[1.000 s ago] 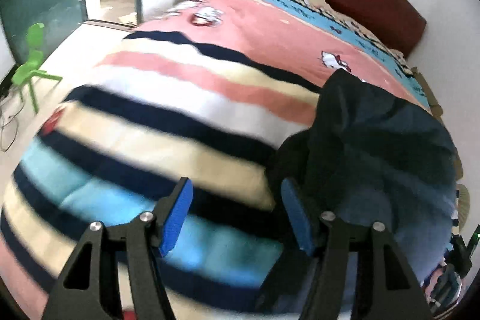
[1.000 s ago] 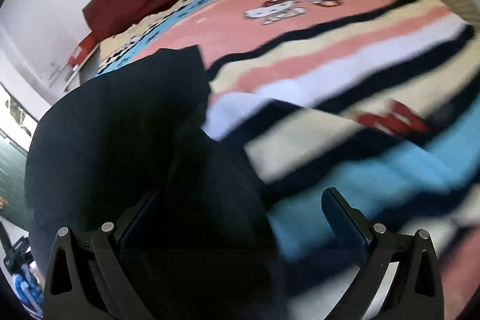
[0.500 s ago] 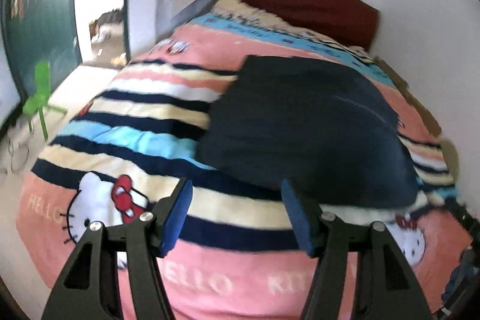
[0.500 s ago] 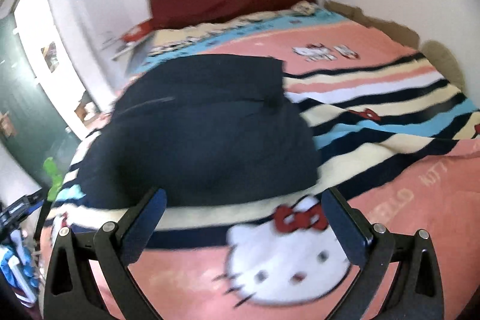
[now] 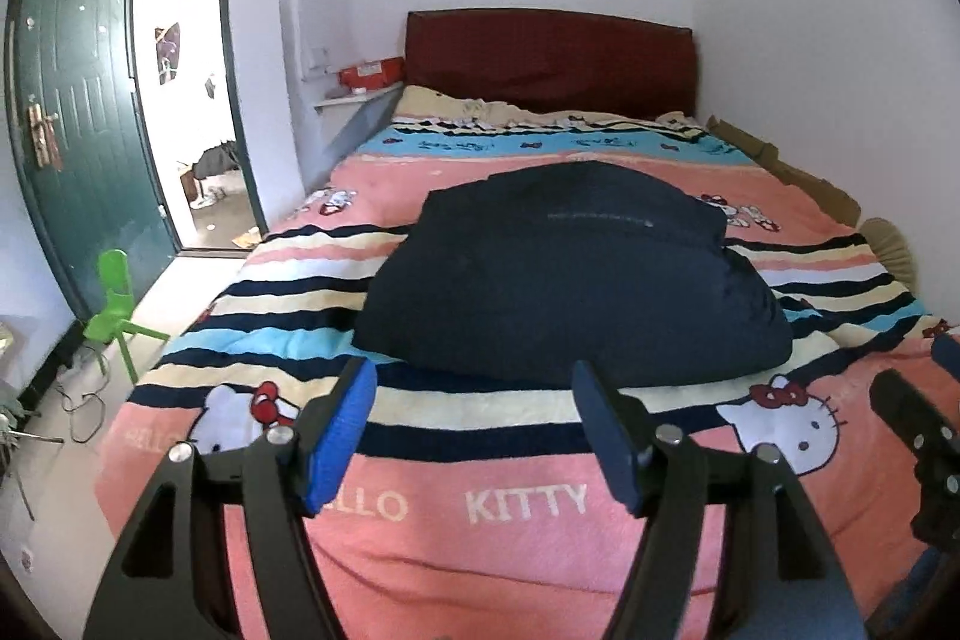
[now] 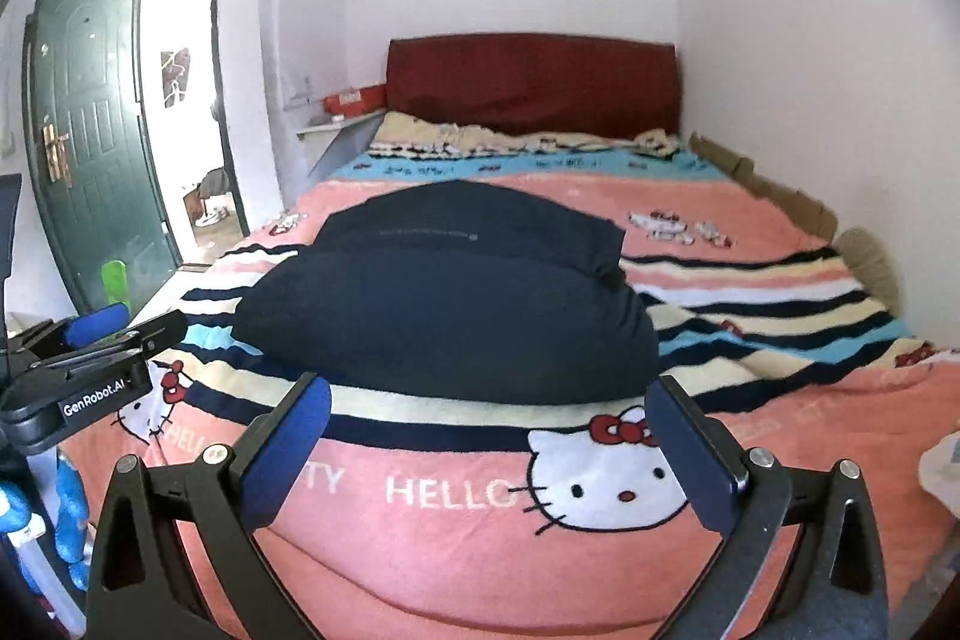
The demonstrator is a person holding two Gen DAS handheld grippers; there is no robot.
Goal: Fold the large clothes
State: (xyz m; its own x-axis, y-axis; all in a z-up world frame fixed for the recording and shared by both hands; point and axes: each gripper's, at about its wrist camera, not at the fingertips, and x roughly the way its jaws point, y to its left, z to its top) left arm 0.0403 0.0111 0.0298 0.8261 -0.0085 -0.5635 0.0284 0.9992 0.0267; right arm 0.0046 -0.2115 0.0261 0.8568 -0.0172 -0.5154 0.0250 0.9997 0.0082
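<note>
A dark navy garment [image 5: 570, 274] lies folded in a thick bundle on the striped Hello Kitty blanket [image 5: 528, 502] in the middle of the bed; it also shows in the right wrist view [image 6: 456, 304]. My left gripper [image 5: 474, 436] is open and empty, held back above the foot of the bed, well short of the garment. My right gripper [image 6: 492, 448] is open and empty too, at the same distance. The left gripper also shows at the left edge of the right wrist view [image 6: 90, 340].
A dark red headboard [image 5: 549, 61] stands at the far wall. An open green door [image 5: 78, 112] and a small green chair [image 5: 117, 301] are on the left. The white wall [image 5: 840, 70] runs along the bed's right side. Cardboard [image 5: 798, 178] lines that edge.
Both grippers have pulled back from the garment to the foot of the bed and risen. The garment now lies alone on the blanket.
</note>
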